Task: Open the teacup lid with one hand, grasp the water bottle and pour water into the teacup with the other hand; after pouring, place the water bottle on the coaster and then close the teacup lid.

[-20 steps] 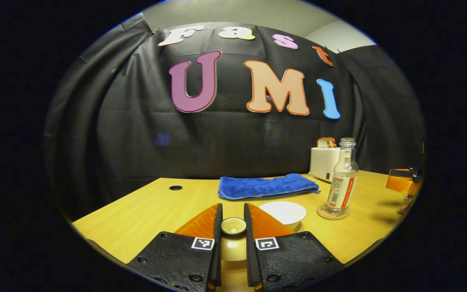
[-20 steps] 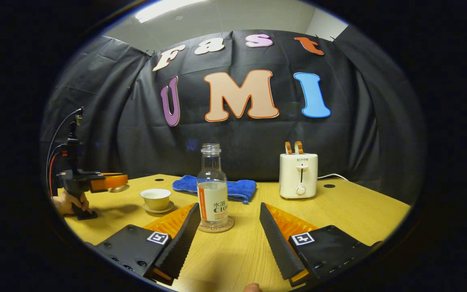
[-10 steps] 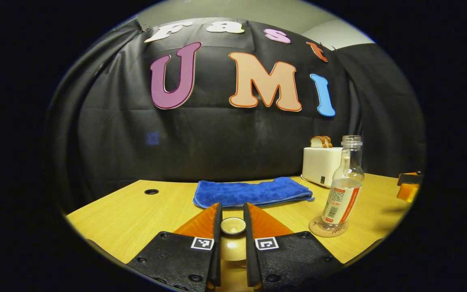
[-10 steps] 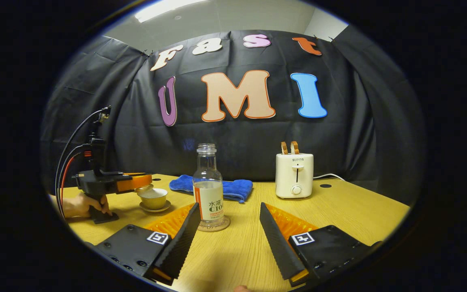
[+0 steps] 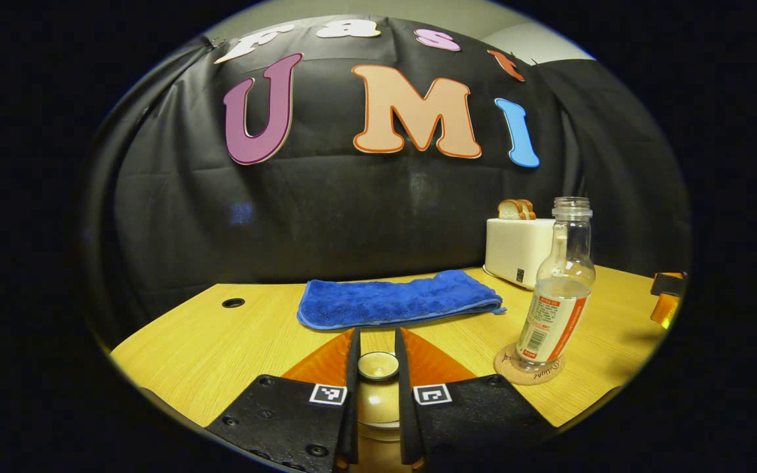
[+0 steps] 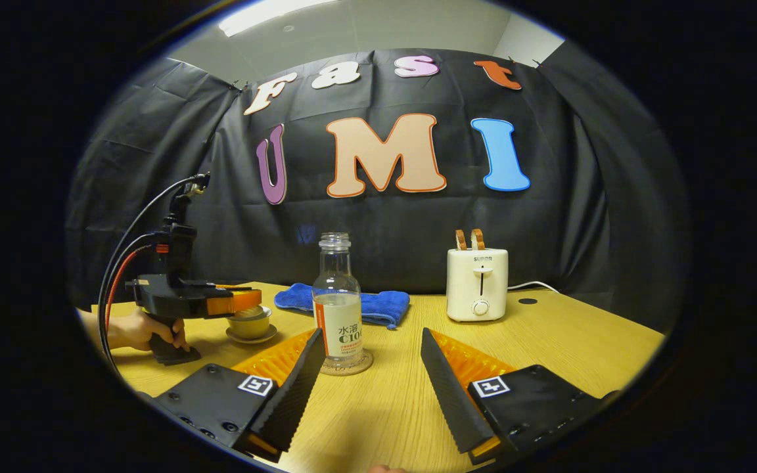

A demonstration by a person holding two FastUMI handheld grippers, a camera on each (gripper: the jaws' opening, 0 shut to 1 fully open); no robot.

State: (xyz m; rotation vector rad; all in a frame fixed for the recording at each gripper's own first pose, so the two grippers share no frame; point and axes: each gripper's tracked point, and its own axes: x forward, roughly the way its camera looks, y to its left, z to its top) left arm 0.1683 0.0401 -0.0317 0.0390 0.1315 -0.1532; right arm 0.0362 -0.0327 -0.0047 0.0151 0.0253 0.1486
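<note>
Pale wood-grain table (image 6: 569,341) spans the booth, and on it, from largest to smallest, stand a cream toaster (image 6: 480,284) holding two slices of toast at the back, a folded blue towel (image 5: 398,300) in front of the black wall, and a clear water bottle (image 6: 338,303), uncapped and roughly half full, upright on a round cork coaster (image 5: 528,368). At the far left in the right gripper view, the small teacup (image 6: 251,324) sits on its saucer (image 6: 252,337). The left gripper (image 5: 376,374), held by a person's hand (image 6: 138,330), has its jaws drawn narrow around the knob of the teacup lid (image 5: 378,366) and hovers right over the cup; whether the lid already touches the rim is too hard to tell. The right gripper (image 6: 372,378) waits near the bottle with its jaws spread wide, gripping nothing. Judging from this, the bottle is parked and only the lid remains. The likeliest slip is the lid landing off-centre or tilted, so it rocks or slides off when the jaws let go; a smooth little knob may also twist in the grip. Pressing down hard could shove the light cup across its saucer and spill water. The open bottle stands near enough that a careless sweep of either gripper could topple it.
</note>
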